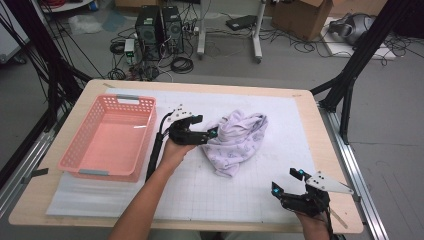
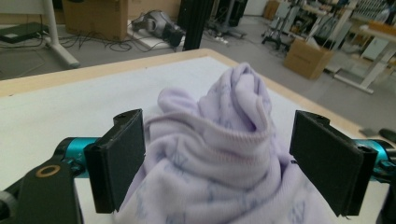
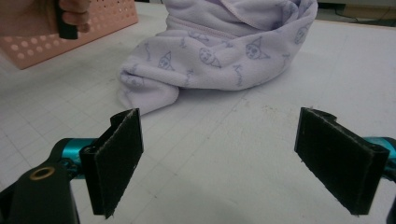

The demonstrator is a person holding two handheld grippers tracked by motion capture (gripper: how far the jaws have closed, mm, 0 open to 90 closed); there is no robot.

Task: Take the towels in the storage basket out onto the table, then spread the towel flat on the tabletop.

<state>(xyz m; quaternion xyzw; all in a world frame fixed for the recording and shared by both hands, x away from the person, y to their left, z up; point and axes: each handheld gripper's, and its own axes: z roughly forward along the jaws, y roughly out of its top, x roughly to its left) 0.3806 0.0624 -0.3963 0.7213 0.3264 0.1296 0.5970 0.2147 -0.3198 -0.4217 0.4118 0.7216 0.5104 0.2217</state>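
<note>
lilac garment [image 1: 236,140] crumpled mid tabletop [image 1: 280,200], right of the pink basket [image 1: 107,137]. left gripper [image 1: 212,133] at the cloth's left edge, fingers [image 2: 119,163] spread wide, fabric bunched between them, not pinched. right gripper [image 1: 288,182] near the front right corner, fingers [image 3: 116,158] open, holding nothing.

Your right claw [image 1: 289,181] has bare desk [image 1: 260,165] ahead, open all the way to the crumpled cloth [image 1: 235,140]. That cloth heap blocks the middle. Your left claw [image 1: 212,133] stands wide at its left edge, fabric between the jaws. The pink basket [image 1: 82,150] walls off the left side; a narrow lane runs between basket and cloth.
</note>
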